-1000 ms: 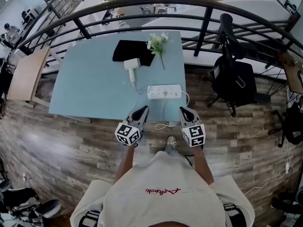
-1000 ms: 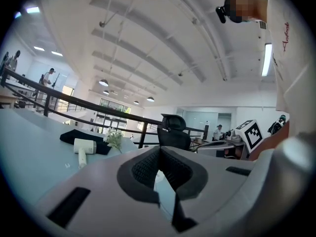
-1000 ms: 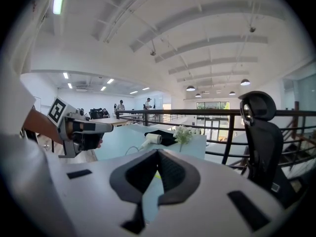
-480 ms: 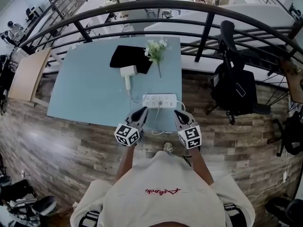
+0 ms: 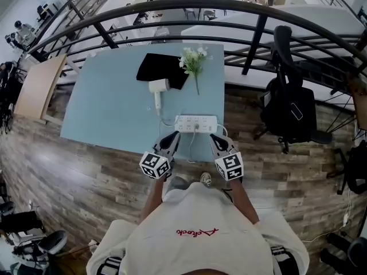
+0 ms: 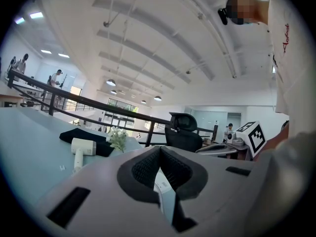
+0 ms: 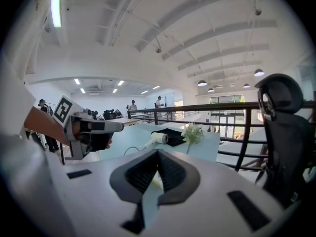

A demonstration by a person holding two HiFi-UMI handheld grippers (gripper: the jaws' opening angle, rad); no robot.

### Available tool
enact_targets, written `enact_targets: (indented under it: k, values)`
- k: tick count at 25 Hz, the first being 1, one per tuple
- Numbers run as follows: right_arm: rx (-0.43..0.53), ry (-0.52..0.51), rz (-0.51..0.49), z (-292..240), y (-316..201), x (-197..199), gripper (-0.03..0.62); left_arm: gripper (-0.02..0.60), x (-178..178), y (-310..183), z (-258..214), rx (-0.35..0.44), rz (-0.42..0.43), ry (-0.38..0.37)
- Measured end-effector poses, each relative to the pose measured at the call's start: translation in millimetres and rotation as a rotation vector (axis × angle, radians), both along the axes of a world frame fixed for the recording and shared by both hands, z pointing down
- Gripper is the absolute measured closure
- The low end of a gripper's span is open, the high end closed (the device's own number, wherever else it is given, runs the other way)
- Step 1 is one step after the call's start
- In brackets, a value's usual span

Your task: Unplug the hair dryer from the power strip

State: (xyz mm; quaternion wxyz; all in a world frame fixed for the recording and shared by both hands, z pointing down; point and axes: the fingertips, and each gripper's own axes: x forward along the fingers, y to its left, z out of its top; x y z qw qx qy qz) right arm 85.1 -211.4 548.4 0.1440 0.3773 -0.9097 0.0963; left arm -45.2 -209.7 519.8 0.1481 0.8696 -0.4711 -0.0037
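A white hair dryer (image 5: 157, 88) lies on the light blue table (image 5: 109, 110), its cord running to a white power strip (image 5: 196, 123) near the table's front edge. A plug sits in the strip's near side. My left gripper (image 5: 174, 136) is shut and empty, just short of the strip's left end. My right gripper (image 5: 213, 137) is shut too, just short of the strip's right end. The left gripper view has the hair dryer (image 6: 82, 147) at far left, beyond the closed left gripper (image 6: 160, 151). In the right gripper view the hair dryer (image 7: 158, 138) lies ahead of the shut right gripper (image 7: 158, 153).
A black cloth (image 5: 162, 69) and a sprig of white flowers (image 5: 193, 60) lie at the table's far side. A dark railing (image 5: 172, 9) curves behind the table. A black office chair (image 5: 289, 110) stands to the right. A white cable (image 5: 195, 155) hangs off the front edge.
Both grippers have moved forward, closer to the power strip at the table's front edge. Their jaws stay closed. Hair dryer and strip have not moved.
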Motion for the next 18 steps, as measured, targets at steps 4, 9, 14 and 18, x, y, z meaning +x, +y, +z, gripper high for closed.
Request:
enact_targets:
  k: [4,9,14,18]
  values:
    - [-0.006,0.006,0.005,2,-2,-3,0.577,0.572,-4,-2,2,0.0,0.002,0.005]
    - [-0.009,0.024,0.034,6,-6,-5,0.577,0.572,-4,-10,8,-0.003,0.035,0.023]
    - [-0.013,0.025,0.103,8,-20,-8,0.577,0.572,-8,-22,12,-0.008,0.097,0.031]
    - [-0.012,0.033,0.143,5,-30,-23,0.576,0.572,-26,-36,12,-0.011,0.132,0.039]
